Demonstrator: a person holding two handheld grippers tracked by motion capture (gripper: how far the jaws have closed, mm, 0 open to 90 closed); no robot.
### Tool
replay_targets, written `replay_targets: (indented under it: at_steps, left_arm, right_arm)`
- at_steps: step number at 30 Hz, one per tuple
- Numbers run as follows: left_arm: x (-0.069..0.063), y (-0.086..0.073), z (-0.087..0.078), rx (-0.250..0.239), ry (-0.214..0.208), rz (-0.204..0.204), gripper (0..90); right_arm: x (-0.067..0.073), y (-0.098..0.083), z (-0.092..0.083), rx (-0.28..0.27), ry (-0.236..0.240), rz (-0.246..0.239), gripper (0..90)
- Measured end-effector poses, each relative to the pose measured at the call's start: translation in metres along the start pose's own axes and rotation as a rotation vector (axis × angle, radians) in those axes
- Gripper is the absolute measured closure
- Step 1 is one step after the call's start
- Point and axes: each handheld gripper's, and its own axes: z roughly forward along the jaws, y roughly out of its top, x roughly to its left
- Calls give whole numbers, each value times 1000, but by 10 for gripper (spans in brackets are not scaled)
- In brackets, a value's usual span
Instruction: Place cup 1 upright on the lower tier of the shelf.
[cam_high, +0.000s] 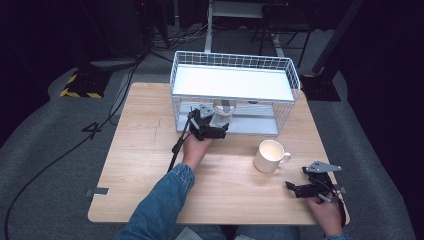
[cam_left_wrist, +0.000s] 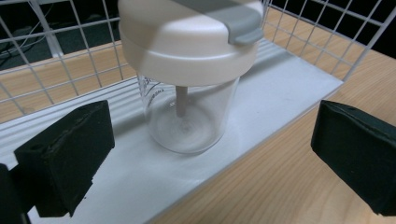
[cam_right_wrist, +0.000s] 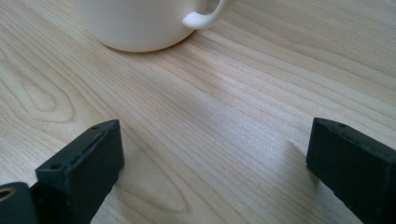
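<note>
Clear lidded tumbler (cam_left_wrist: 187, 93) on the wire rack's (cam_high: 232, 60) lower shelf, near its front edge: light, rigid, smooth-walled, likely slippery; best gripped around the clear body below the lid. Left hand-held gripper (cam_left_wrist: 205, 154) stands spread wide before it, holding nothing; right hand-held gripper (cam_right_wrist: 215, 172) likewise agape.

Clear jar (cam_left_wrist: 187, 116) with cream lid (cam_left_wrist: 187, 42) and grey flap. White wire rack (cam_high: 232, 92), white shelf boards; cream mug (cam_high: 270, 156) on pale wood-grain desk (cam_high: 150, 150). Black tool (cam_high: 210, 127) pads (cam_left_wrist: 65, 158), blue denim sleeve (cam_high: 160, 205).
</note>
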Motion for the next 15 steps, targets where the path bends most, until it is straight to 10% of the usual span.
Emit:
replay_targets:
  at_steps: [15]
  left_arm:
    - [-6, -3, -46, -11, -32, 19, 0]
  right_arm:
    - [0, 0, 0, 0, 0, 0, 42]
